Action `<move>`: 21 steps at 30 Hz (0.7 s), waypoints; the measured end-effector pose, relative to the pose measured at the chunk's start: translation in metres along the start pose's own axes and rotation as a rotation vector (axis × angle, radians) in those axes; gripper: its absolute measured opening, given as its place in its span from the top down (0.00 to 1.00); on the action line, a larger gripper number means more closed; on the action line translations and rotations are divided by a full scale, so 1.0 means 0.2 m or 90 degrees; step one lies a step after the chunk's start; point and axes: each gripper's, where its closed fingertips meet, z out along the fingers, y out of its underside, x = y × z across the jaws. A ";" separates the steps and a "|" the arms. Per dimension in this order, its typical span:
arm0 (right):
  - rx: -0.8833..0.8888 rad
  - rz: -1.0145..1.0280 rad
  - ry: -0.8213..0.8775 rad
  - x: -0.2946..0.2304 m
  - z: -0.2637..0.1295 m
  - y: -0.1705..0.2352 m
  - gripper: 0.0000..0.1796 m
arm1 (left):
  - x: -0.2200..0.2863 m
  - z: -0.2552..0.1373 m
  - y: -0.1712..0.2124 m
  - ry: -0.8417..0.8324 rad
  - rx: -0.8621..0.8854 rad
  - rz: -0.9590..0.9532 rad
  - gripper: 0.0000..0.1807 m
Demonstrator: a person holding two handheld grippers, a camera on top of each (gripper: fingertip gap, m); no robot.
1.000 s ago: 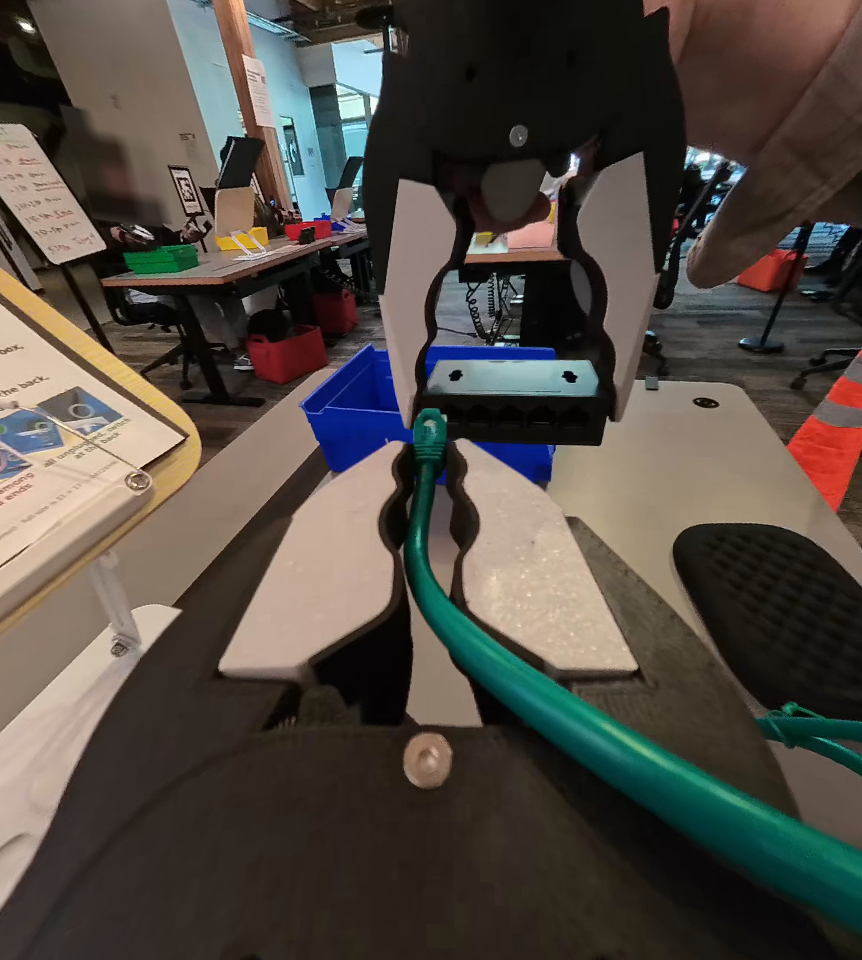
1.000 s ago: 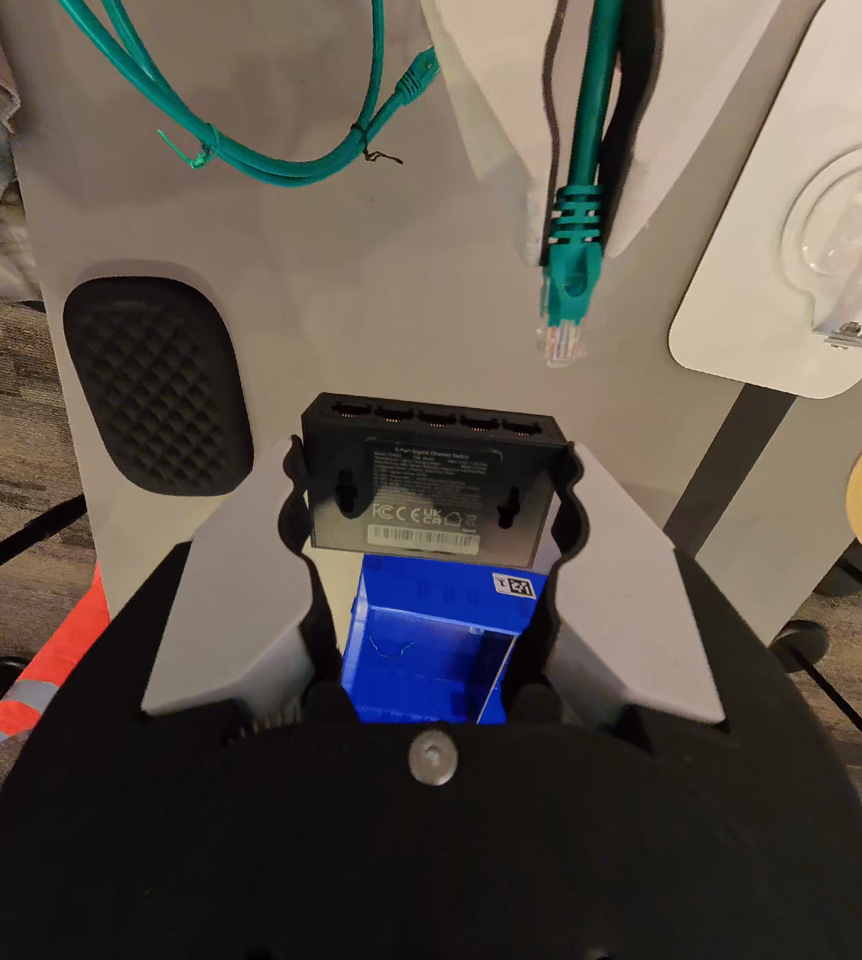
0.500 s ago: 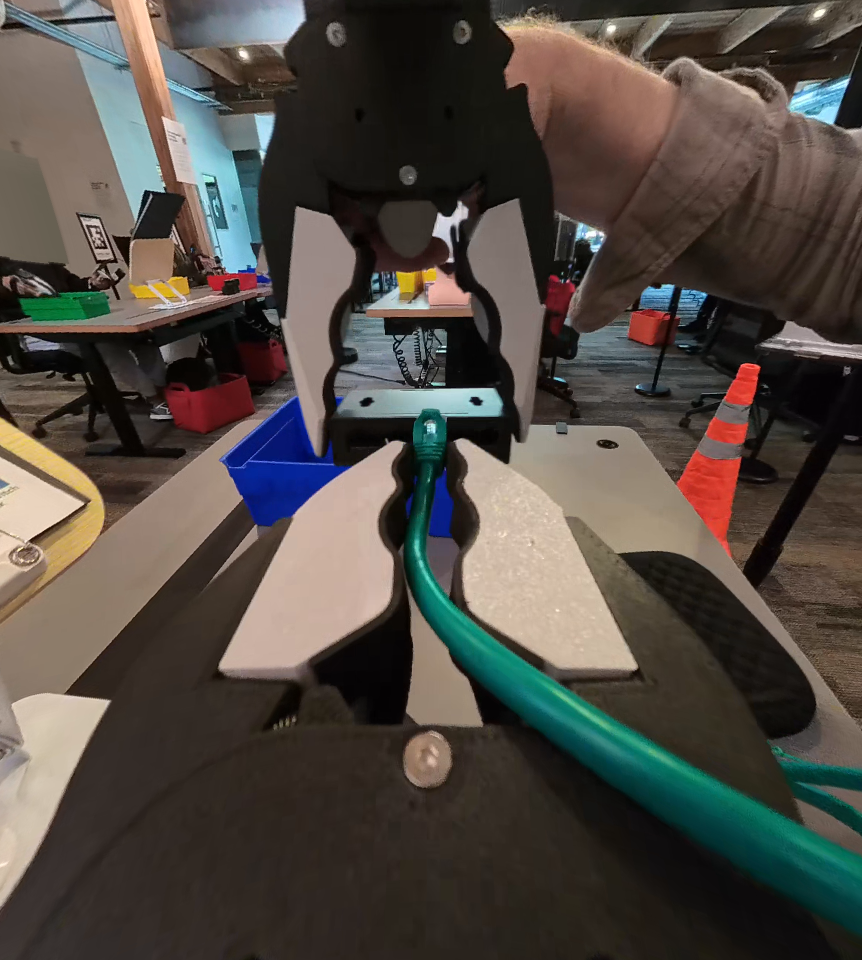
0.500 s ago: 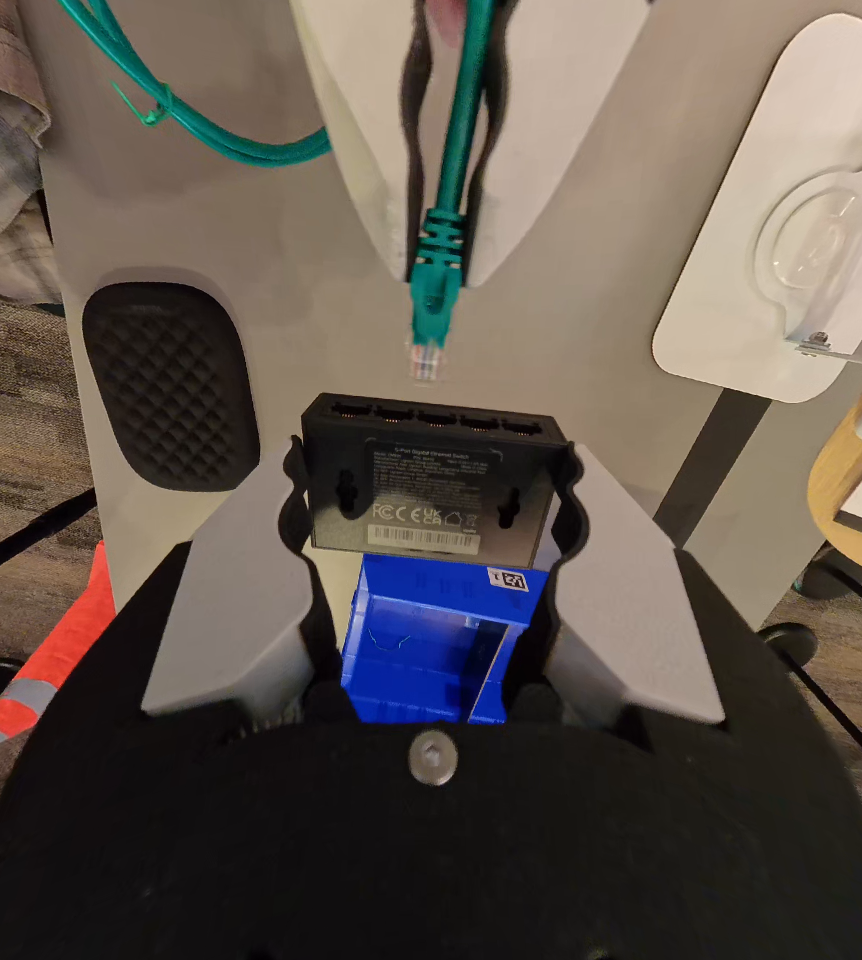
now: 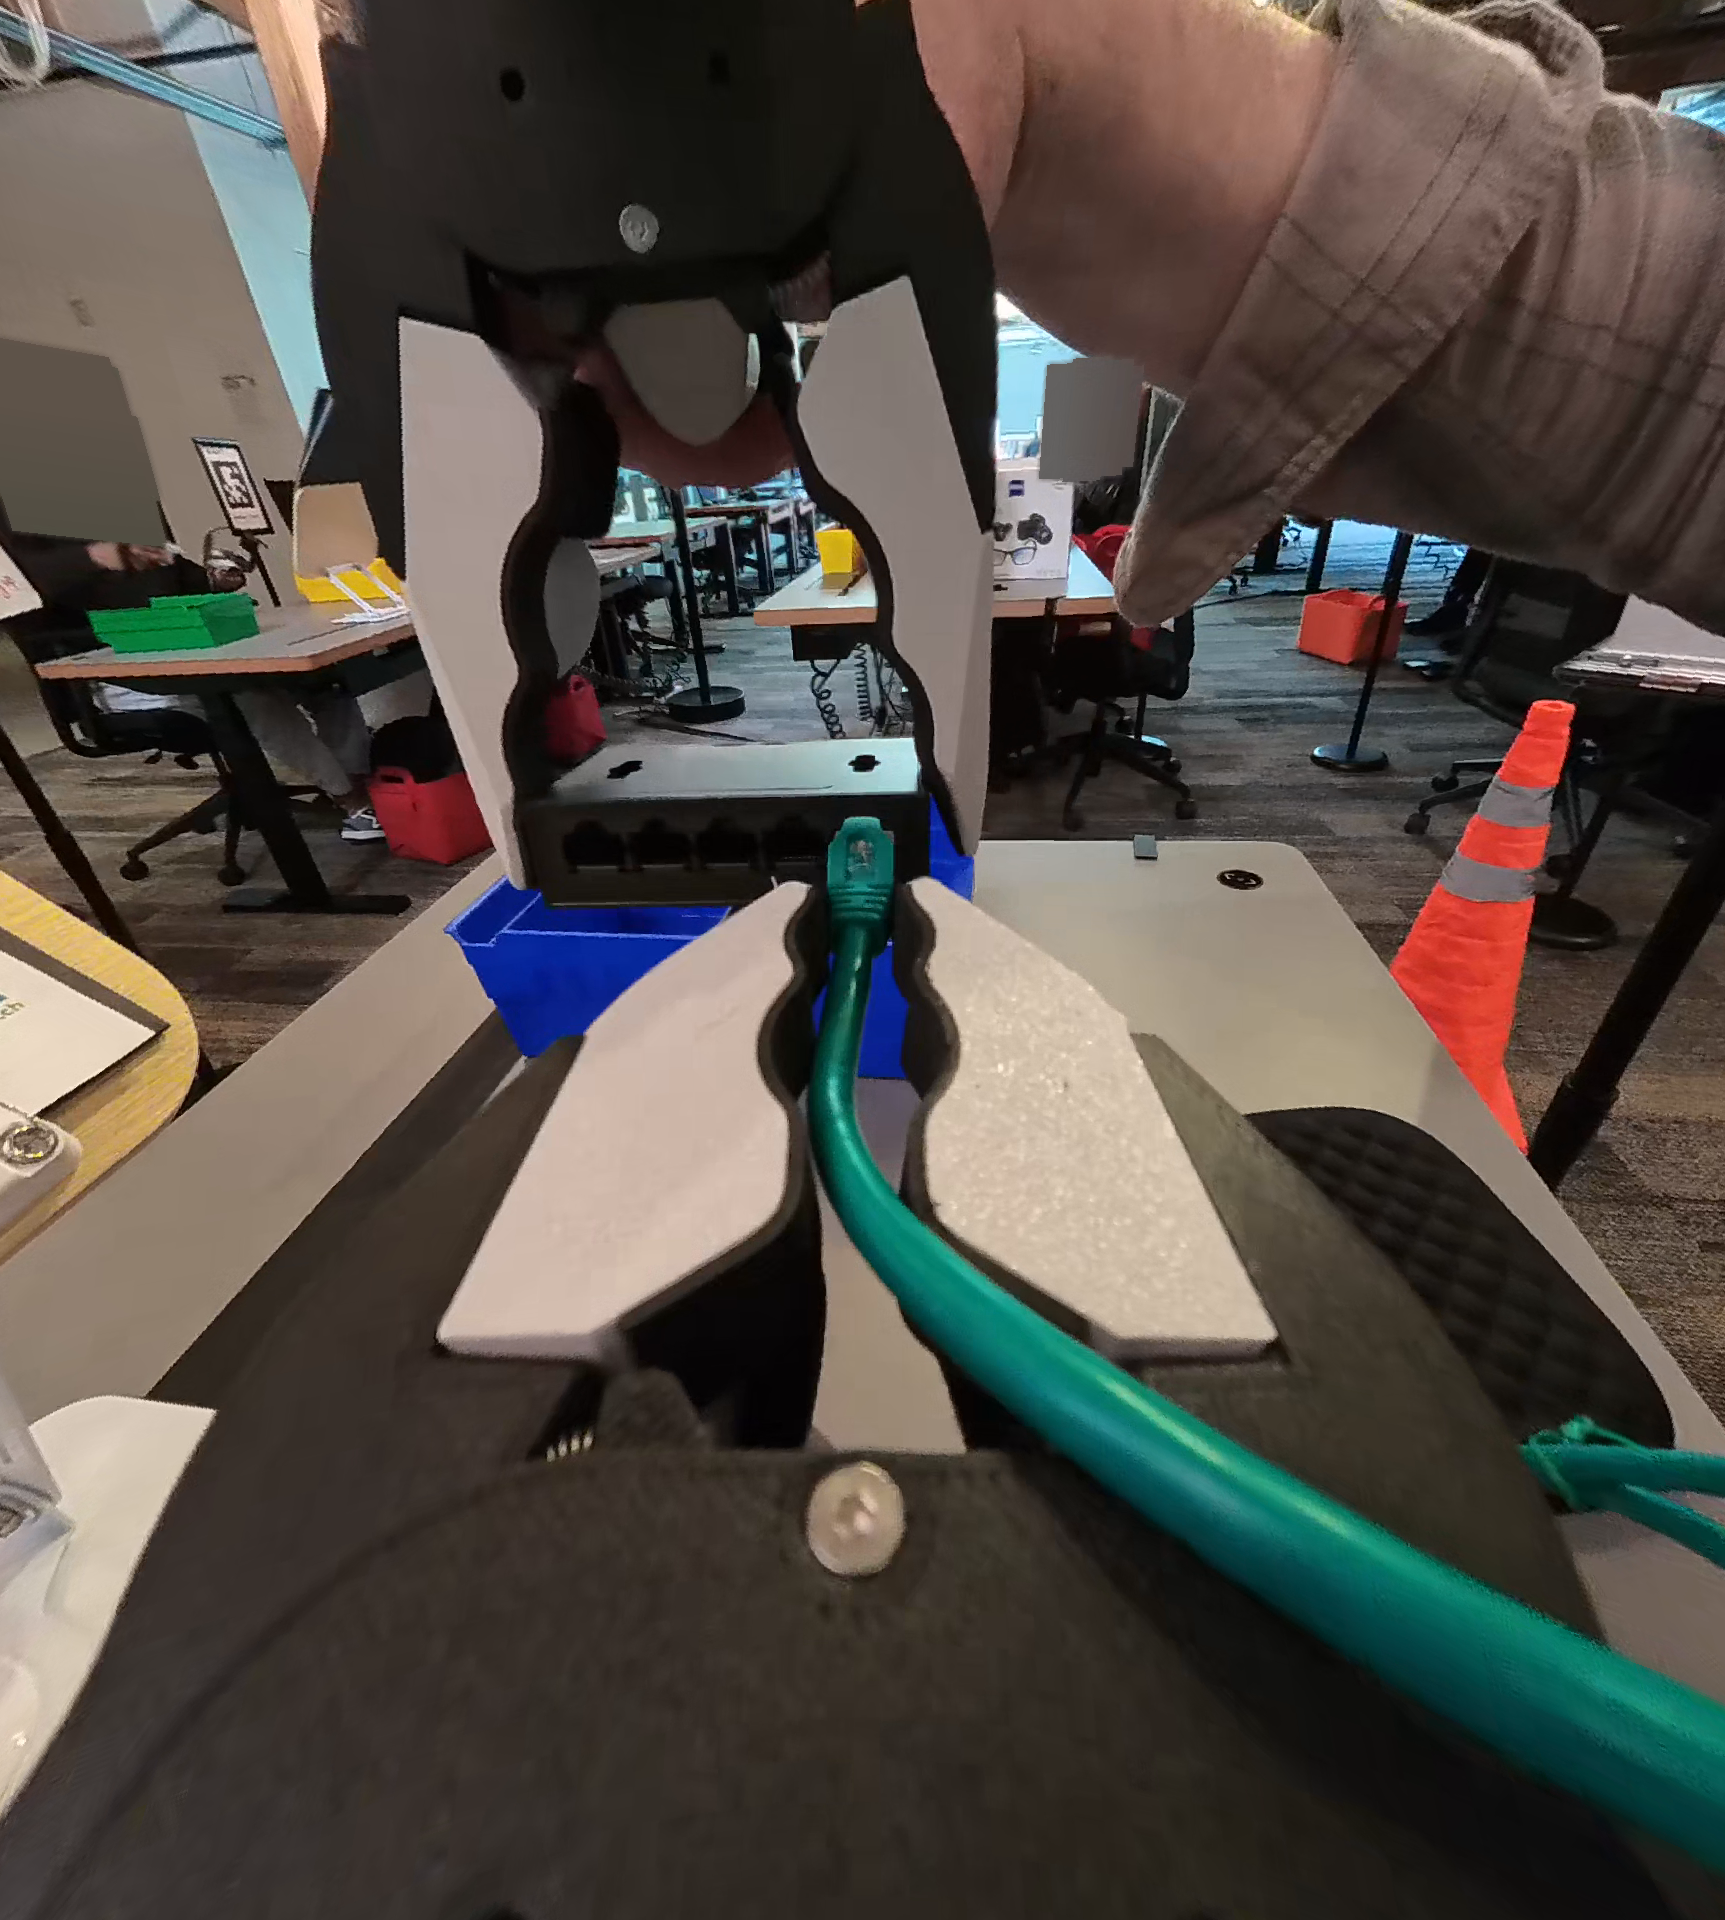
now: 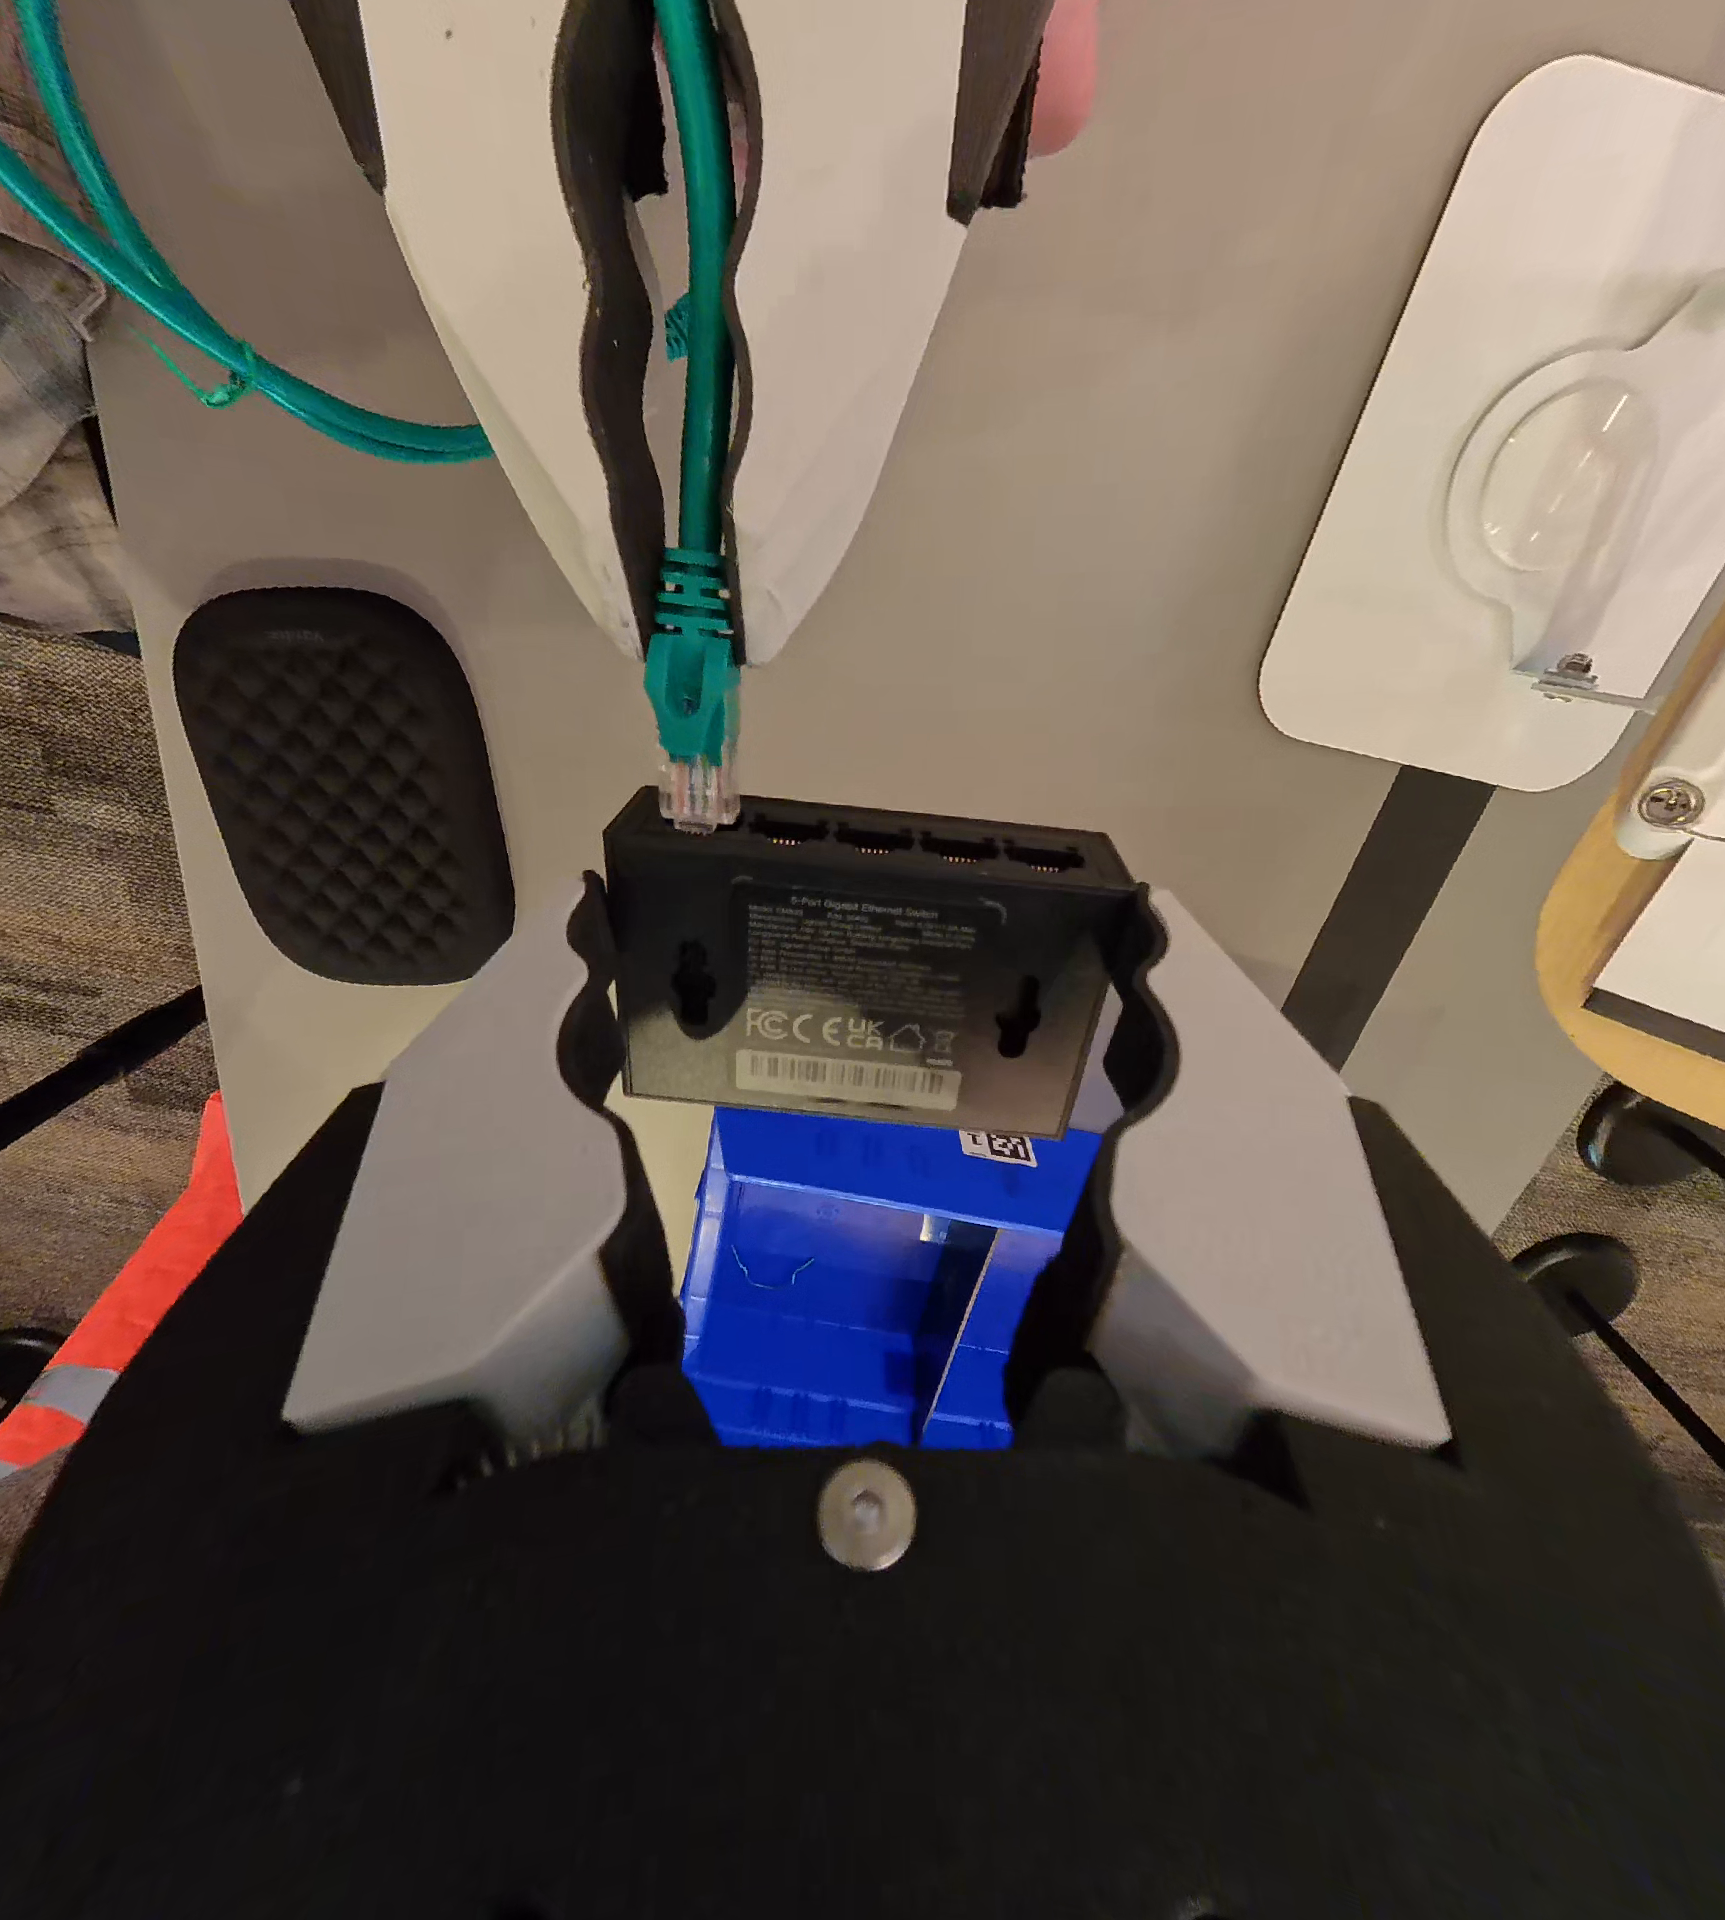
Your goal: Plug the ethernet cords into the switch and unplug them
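Observation:
My right gripper (image 6: 868,935) is shut on a black ethernet switch (image 6: 868,977) and holds it by its two ends above the table, ports facing away from me. The switch (image 5: 723,821) also shows in the left wrist view with its row of ports. My left gripper (image 5: 856,914) is shut on a green ethernet cord (image 5: 1045,1382) just behind its plug (image 5: 858,862). The plug's clear tip (image 6: 700,795) sits at the mouth of the end port, leftmost in the right wrist view. I cannot tell how deep it is in.
A blue bin (image 5: 577,956) stands on the grey table (image 5: 1201,987) under the switch. A black textured pad (image 5: 1440,1247) and a tied green cord bundle (image 5: 1668,1486) lie to the right. A sign stand (image 6: 1564,416) is at the left, an orange cone (image 5: 1492,883) beyond.
My left gripper has carried the plug sideways from the switch's middle to its end port and closer in. The plug's tip now meets the port. The right gripper still holds the switch.

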 end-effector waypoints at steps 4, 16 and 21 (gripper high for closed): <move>0.004 -0.001 0.000 0.00 0.00 -0.01 0.47 | 0.00 0.01 0.00 -0.003 0.003 -0.007 0.94; 0.000 -0.009 0.012 0.01 -0.02 -0.03 0.47 | 0.00 0.01 -0.01 -0.016 0.017 -0.011 0.94; 0.000 -0.011 0.020 0.01 -0.03 -0.04 0.48 | -0.01 0.01 -0.02 -0.020 0.025 -0.012 0.94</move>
